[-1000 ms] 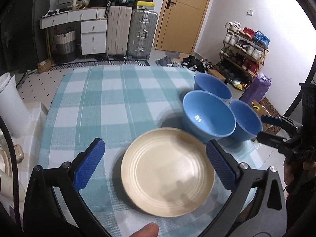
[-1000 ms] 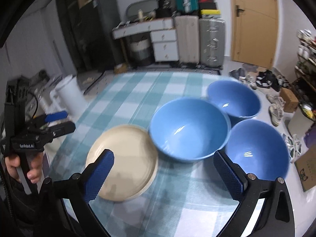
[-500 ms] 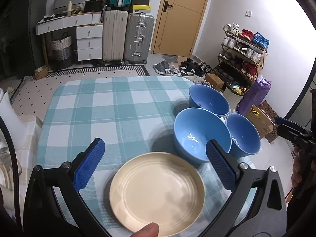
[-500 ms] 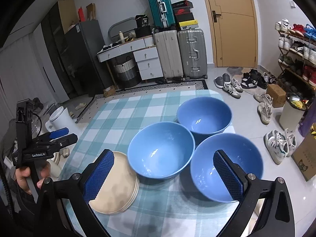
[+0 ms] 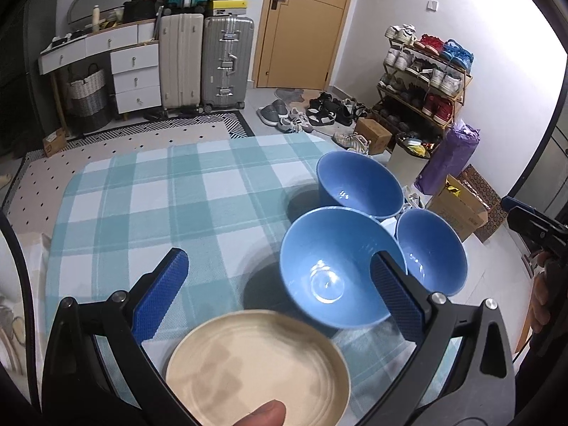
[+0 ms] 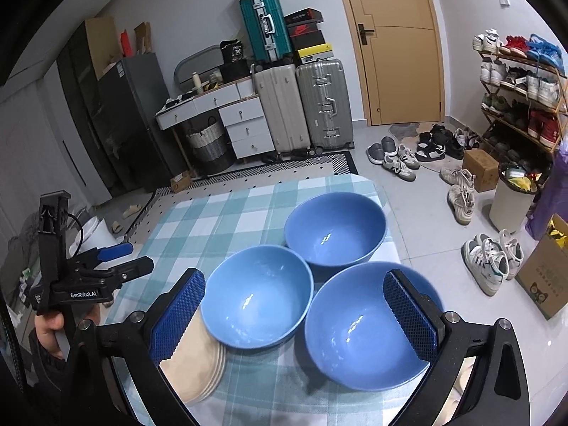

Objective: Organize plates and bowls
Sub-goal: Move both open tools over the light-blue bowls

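Note:
A stack of cream plates (image 5: 255,365) lies at the near edge of the checked tablecloth (image 5: 159,195), low between my left gripper's (image 5: 277,298) open, empty fingers. Three blue bowls stand clustered to its right: a middle bowl (image 5: 333,266), a far bowl (image 5: 358,184) and a right bowl (image 5: 429,248). In the right wrist view my right gripper (image 6: 294,316) is open above and short of the near bowl (image 6: 362,326) and left bowl (image 6: 257,291), with the far bowl (image 6: 335,227) behind. The plates (image 6: 198,365) show partly behind its left finger. A hand holds the left gripper (image 6: 131,257) at the left.
The bowls sit close to the table's right edge (image 6: 390,234). On the floor to the right are shoes (image 6: 493,259), cardboard boxes (image 6: 543,277) and a white bin (image 6: 511,198). Suitcases (image 6: 301,106), drawers (image 6: 245,127) and a door (image 6: 397,46) line the far wall.
Both grippers have drawn back and risen, so more of the room shows. The plates have slid toward the bottom of the left view. Both grippers stayed open.

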The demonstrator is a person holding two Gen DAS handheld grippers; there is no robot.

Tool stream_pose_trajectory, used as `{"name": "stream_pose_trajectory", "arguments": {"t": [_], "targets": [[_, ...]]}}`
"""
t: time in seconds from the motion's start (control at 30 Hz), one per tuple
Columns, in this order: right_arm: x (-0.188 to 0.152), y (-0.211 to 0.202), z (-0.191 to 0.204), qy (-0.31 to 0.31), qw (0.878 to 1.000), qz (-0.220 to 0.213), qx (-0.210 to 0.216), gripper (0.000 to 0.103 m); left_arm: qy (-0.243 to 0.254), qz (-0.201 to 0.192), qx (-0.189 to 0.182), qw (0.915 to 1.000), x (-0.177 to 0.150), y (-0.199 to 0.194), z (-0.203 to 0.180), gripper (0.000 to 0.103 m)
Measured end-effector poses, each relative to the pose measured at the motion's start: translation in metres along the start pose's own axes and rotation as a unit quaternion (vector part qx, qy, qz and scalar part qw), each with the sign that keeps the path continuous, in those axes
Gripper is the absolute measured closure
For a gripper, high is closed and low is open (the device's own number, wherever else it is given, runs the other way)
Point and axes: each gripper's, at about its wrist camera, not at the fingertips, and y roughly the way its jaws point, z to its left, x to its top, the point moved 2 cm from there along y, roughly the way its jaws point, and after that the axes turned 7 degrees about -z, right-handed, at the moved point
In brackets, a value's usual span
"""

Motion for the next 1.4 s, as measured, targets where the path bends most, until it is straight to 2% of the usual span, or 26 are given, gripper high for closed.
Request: {"name": "stream_pose_trajectory", "arguments": {"t": [0.73, 1.4], "targets": [[0.026, 0.060, -0.049, 0.023, 0.999, 0.011, -0.037, 0.001, 0.014, 0.031, -0.014, 0.9993, 0.051, 0.107, -0.024, 0.001], [0.023, 0.125, -0.087, 0.052, 0.996, 0.046, -0.060, 0.001, -0.002, 0.079, -0.009, 0.9968, 0.058, 0.203, -0.021, 0.001]]}}
